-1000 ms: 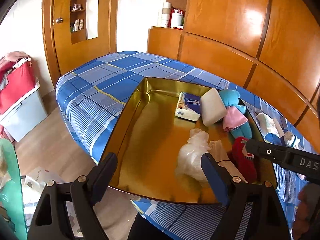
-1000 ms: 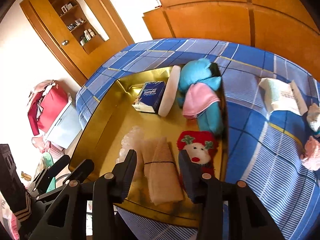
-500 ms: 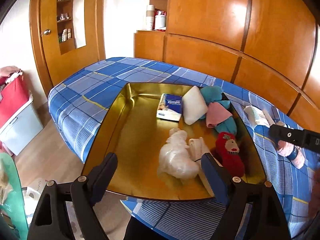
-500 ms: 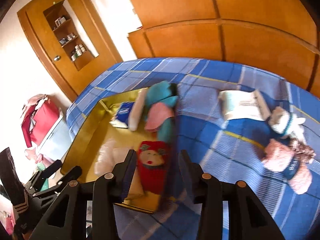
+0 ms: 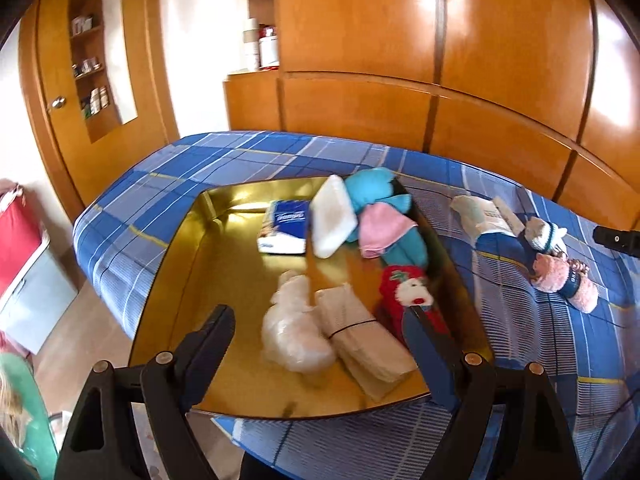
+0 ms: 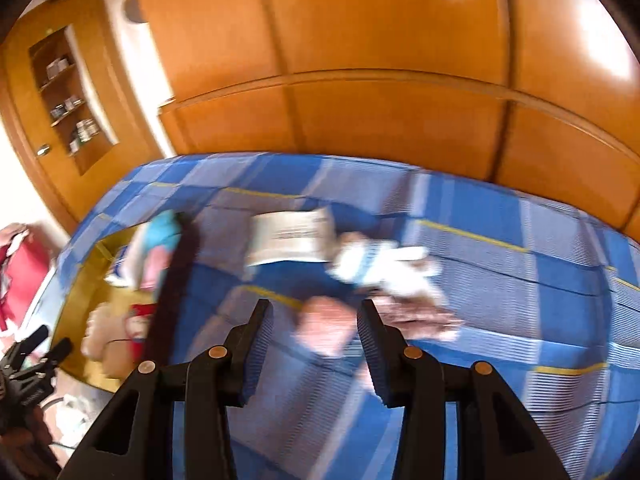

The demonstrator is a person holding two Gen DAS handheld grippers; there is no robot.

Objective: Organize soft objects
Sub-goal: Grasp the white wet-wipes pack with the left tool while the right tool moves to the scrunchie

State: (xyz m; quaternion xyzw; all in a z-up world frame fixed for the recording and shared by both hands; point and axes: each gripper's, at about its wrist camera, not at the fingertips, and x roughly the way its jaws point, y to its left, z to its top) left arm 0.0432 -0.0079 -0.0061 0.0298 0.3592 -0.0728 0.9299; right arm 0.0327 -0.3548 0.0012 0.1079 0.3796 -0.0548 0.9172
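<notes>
A gold tray on the blue plaid bed holds a tissue pack, a white sponge, a teal plush with a pink hat, a red reindeer sock, a clear bag and a beige bundle. My left gripper is open and empty above the tray's near edge. On the bed right of the tray lie a white packet, a white-and-blue toy and a pink roll. My right gripper is open, with the blurred pink roll between its fingers' line of sight.
Wooden wardrobe panels stand behind the bed. A wooden door with shelves is at the left. A red bag on a grey bin stands on the floor at the left. The right gripper's tip shows at the right edge.
My right gripper has swung right, from over the tray to over the bed's loose items; its view is blurred. My left gripper's view has shifted right. Both stay open.
</notes>
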